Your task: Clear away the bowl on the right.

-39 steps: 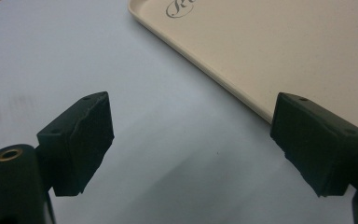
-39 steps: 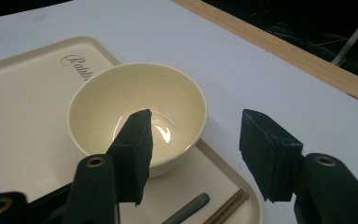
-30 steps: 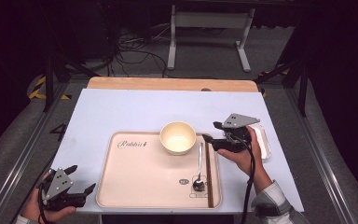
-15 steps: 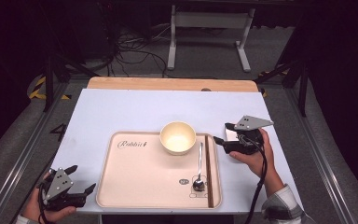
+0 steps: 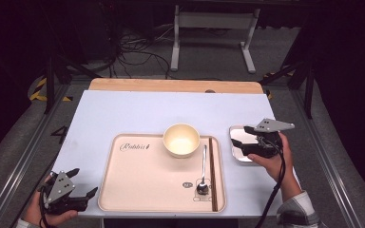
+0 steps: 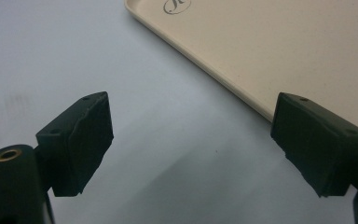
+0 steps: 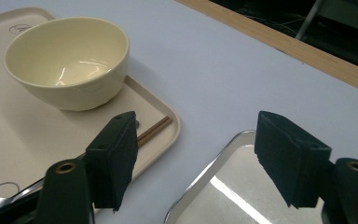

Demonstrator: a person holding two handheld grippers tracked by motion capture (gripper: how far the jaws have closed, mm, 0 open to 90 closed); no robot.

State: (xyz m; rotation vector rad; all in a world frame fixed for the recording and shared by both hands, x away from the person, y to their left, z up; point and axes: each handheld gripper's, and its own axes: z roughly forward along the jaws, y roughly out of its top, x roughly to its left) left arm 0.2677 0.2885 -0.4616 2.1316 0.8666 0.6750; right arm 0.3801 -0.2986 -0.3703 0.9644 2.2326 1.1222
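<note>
A beige tray [image 5: 138, 190] lies at the table's near middle. On it are a cream bowl [image 5: 181, 139], a metal spoon [image 5: 203, 166] and brown chopsticks [image 5: 212, 171] along its right side. My right gripper [image 5: 240, 141] hovers over a small shiny metal dish [image 5: 240, 156] just right of the tray. Its jaws have just been opening and stand open, with nothing between them. In the right gripper view the gripper [image 7: 196, 140] faces the bowl [image 7: 70, 60], the chopstick ends [image 7: 154, 130] and the dish's rim [image 7: 200, 186]. My left gripper [image 5: 83, 182] rests open left of the tray, jaws [image 6: 191, 126] empty beside the tray's edge [image 6: 242, 88].
The pale blue table top [image 5: 123, 114] has a wooden strip [image 5: 171, 85] along its far edge. Metal side rails [image 5: 24, 156] flank the table. Beyond it, cables and a stand's legs [image 5: 209, 42] lie on the dark floor.
My right gripper has moved to the right, from above the tray's right side to above the metal dish. My left gripper has stayed where it was.
</note>
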